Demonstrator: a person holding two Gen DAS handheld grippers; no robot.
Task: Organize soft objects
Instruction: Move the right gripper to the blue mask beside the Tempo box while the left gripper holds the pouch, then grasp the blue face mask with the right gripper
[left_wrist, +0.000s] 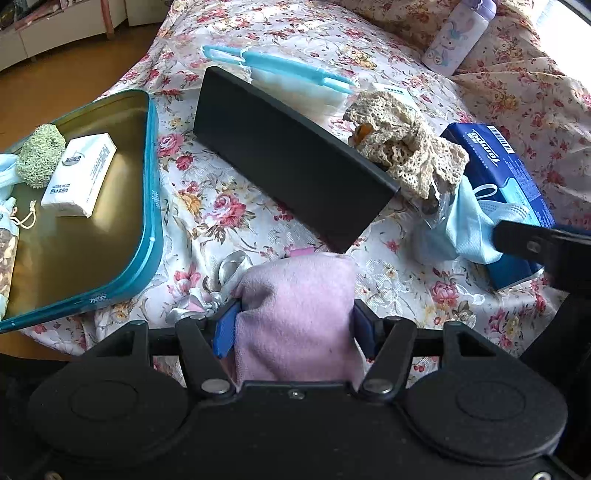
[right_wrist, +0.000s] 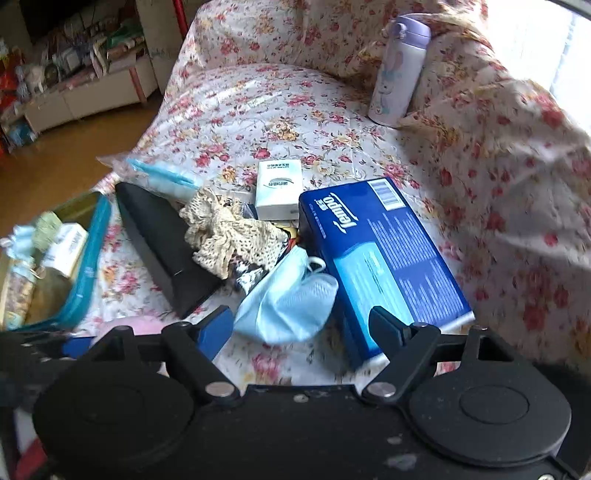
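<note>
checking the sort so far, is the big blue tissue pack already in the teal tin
No, the blue tissue pack lies on the floral cloth, well apart from the teal tin.

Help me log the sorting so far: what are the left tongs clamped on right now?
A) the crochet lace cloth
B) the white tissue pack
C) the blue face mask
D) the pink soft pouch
D: the left tongs squeeze the pink soft pouch between their blue pads, while the face mask lies on the bedspread.
</note>
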